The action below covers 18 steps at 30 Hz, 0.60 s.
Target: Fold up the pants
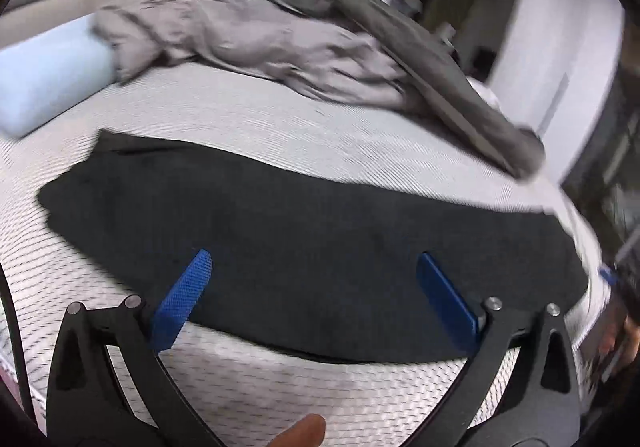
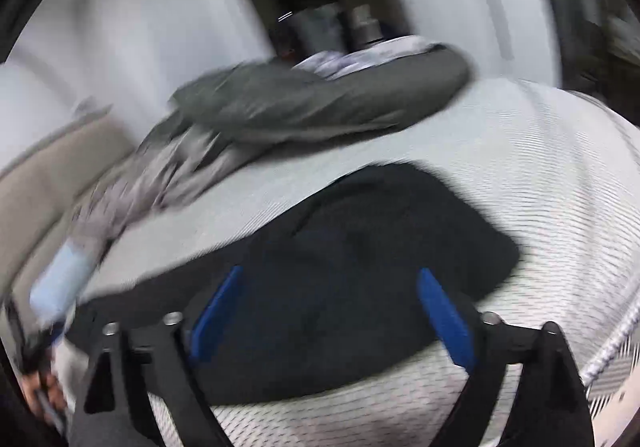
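The mattress (image 1: 248, 119), bare and ribbed, fills both views. The black pants (image 1: 304, 231) are laid across its near part as one long flat strip, apparently folded lengthwise already, legs stacked; this is judged, not confirmed. The crosswise folds appear not yet made. A crumpled grey sheet (image 1: 240, 39) and a dark olive garment (image 1: 432, 67) are heaped along the far side, well apart from the pants; a pale blue pillow (image 1: 48, 75) lies far left. Nothing is seen obstructing the strip. The left gripper (image 1: 316, 259) is held over the middle, fingers wide, empty. The right gripper (image 2: 330, 275) is held over one end, fingers wide, empty; that view is motion-blurred.
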Each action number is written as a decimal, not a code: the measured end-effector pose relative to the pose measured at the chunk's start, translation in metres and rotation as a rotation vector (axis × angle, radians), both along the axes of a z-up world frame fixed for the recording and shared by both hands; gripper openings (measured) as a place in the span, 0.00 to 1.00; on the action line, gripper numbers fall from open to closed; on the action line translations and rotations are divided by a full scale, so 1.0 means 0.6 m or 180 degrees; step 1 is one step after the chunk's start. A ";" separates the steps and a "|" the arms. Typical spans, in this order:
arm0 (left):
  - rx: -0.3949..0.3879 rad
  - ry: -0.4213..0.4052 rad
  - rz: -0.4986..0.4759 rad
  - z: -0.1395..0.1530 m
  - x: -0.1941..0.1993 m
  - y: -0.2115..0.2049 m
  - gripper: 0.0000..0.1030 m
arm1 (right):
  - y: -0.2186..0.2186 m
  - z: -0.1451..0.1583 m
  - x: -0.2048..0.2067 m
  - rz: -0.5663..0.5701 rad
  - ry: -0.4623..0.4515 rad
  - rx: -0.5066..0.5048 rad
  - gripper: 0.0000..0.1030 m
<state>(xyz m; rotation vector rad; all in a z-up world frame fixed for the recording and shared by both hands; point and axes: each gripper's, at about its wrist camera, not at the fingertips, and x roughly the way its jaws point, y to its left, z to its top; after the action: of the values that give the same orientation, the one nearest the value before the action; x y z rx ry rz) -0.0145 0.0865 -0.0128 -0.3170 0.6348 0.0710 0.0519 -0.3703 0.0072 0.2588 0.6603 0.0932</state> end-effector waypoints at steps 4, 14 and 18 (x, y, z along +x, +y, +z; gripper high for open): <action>0.0236 0.0074 -0.0371 -0.009 0.045 -0.119 0.99 | 0.106 -0.037 0.031 0.0533 0.0268 -0.0318 0.96; 0.0941 0.0776 -0.1209 -0.104 0.132 -0.345 0.99 | 0.242 -0.151 0.052 0.1531 0.0730 -0.1182 0.96; 0.0856 0.0817 -0.1174 -0.116 0.123 -0.305 1.00 | 0.135 -0.143 0.056 0.0934 0.0644 -0.1635 0.96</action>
<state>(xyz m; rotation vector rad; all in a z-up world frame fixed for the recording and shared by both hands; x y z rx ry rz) 0.0592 -0.0963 -0.0821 0.0741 0.9186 -0.1583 0.0853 -0.2890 -0.0788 -0.3294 0.8959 0.1755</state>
